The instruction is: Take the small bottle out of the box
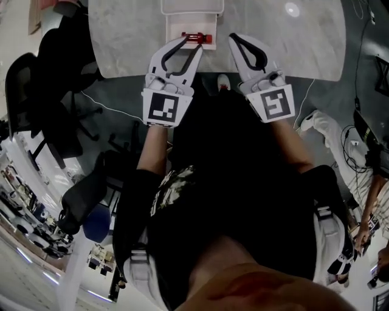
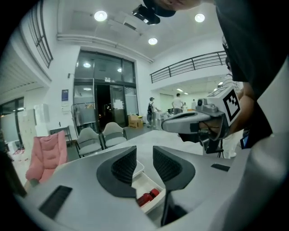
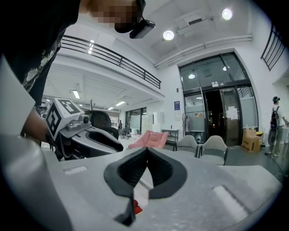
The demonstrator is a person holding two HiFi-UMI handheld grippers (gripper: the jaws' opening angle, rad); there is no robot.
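A small red bottle (image 1: 197, 37) lies on its side in an open white box (image 1: 174, 29) at the near edge of the marble table (image 1: 121, 36). My left gripper (image 1: 191, 44) hovers just before the box, open, nothing between its fingers. In the left gripper view the bottle (image 2: 146, 197) shows below the left gripper (image 2: 144, 164), inside the box (image 2: 156, 186). My right gripper (image 1: 233, 38) is beside the box on its right, shut and empty. The right gripper view shows that gripper (image 3: 146, 155) with its pads together and a bit of the bottle (image 3: 137, 208) low down.
A second white tray (image 1: 192, 5) sits behind the box. Black office chairs (image 1: 42, 103) stand left of the table. A person (image 1: 364, 212) stands at the right, with cables on the floor. A pink chair (image 2: 45, 155) and grey chairs (image 2: 101, 137) stand beyond the table.
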